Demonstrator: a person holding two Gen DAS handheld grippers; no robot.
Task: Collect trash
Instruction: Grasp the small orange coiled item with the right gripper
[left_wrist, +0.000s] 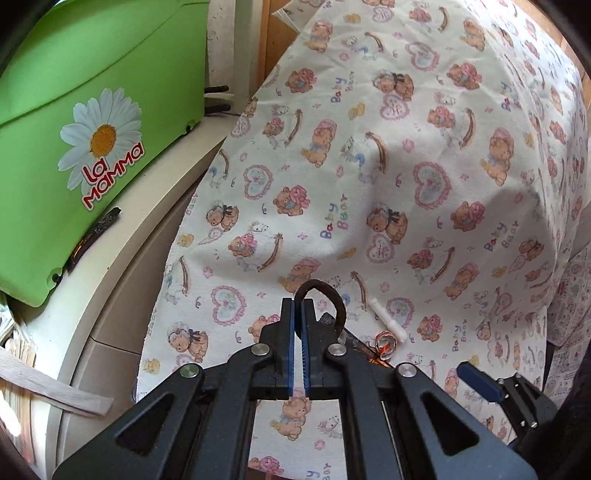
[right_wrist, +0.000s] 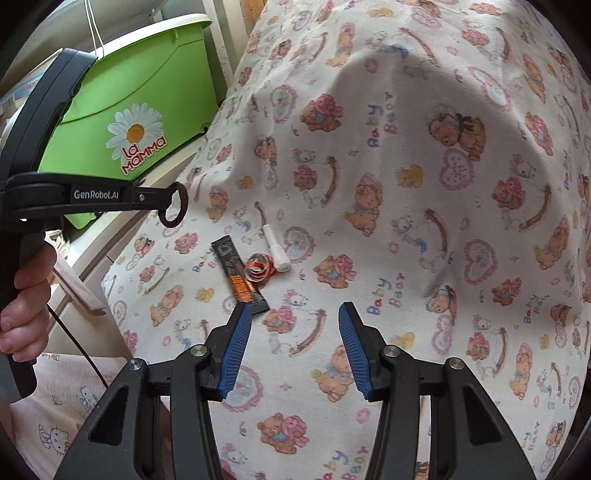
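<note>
Your left gripper fingers pinch a dark brown ring before the green "La Mamma" bin. Your right gripper fingers gape wide over the "Baby Bear" cloth, near a black-and-orange sachet.

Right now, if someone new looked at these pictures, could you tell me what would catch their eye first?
Probably the bright green plastic bin with a daisy sticker at upper left, beside the teddy-bear-print cream cloth. Next, the left gripper, shut on a dark brown ring-shaped band and lifted above the cloth. Below it lie a black-and-orange sachet, a curled orange ribbon scrap and a small white plastic tube, just ahead of the open right gripper.
</note>
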